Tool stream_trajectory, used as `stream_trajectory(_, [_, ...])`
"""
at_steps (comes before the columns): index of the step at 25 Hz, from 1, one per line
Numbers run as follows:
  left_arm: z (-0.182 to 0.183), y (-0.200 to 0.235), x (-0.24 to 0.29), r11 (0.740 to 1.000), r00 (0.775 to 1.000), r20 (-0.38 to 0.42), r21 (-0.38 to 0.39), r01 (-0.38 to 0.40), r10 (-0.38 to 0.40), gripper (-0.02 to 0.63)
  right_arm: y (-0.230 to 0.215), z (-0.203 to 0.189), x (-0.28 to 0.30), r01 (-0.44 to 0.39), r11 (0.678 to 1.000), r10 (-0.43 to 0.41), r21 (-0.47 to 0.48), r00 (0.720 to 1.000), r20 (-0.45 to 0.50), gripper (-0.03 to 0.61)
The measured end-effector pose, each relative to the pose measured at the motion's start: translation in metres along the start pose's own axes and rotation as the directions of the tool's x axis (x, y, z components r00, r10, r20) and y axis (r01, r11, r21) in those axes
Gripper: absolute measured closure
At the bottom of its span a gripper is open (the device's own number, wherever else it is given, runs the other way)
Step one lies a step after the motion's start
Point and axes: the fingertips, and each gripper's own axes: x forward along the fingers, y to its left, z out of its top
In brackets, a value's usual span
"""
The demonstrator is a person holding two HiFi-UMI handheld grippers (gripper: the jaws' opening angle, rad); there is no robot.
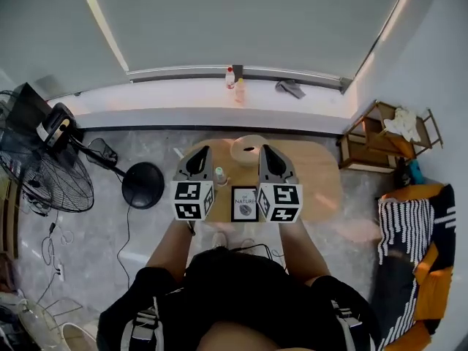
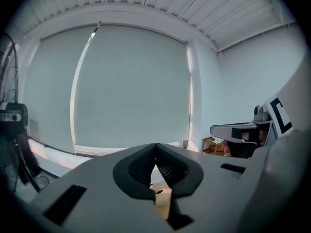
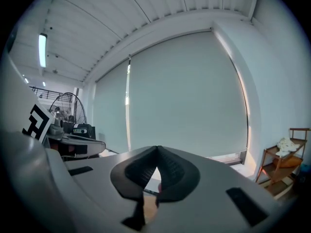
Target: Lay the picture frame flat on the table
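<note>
The picture frame [image 1: 244, 203] sits on the small wooden table [image 1: 322, 174], close to the edge nearest the person, and from overhead it shows between the two marker cubes. Its face looks up at the camera, but I cannot tell whether it is propped or lying flat. One word on it reads "NATURE"; the smaller print is too fine to read.

Both tools are held up above the table. The left hand-held gripper [image 1: 203, 152] and the right hand-held gripper [image 1: 265, 151] each have their jaws pressed together with nothing between them.

One small bottle [image 1: 219, 174] stands just beyond the frame to its left, and one roll of tape [image 1: 248, 149] lies farther back. Two bottles [image 1: 230, 77] stand on the window sill [image 1: 161, 93], with a grey cloth [image 1: 291, 88] nearby. One floor fan [image 1: 44, 170] stands at the left, one wooden rack [image 1: 365, 148] at the right, and a black-and-white striped cushion [image 1: 406, 229] lies below that.
</note>
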Motion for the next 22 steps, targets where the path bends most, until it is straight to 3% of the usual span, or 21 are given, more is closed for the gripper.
stream_trajectory(8, [0.040, -0.001, -0.012, 1.000, 0.998, 0.066, -0.029, -0.002, 0.004, 0.592, 0.000, 0.033, -0.015, 0.017, 1.000, -0.016, -0.015, 0.998, 0.067, 0.565])
stream_trajectory(22, [0.053, -0.011, -0.017, 1.000, 0.997, 0.081, 0.019, -0.002, 0.000, 0.592, -0.015, 0.045, -0.021, 0.031, 0.999, -0.030, -0.015, 0.994, 0.106, 0.565])
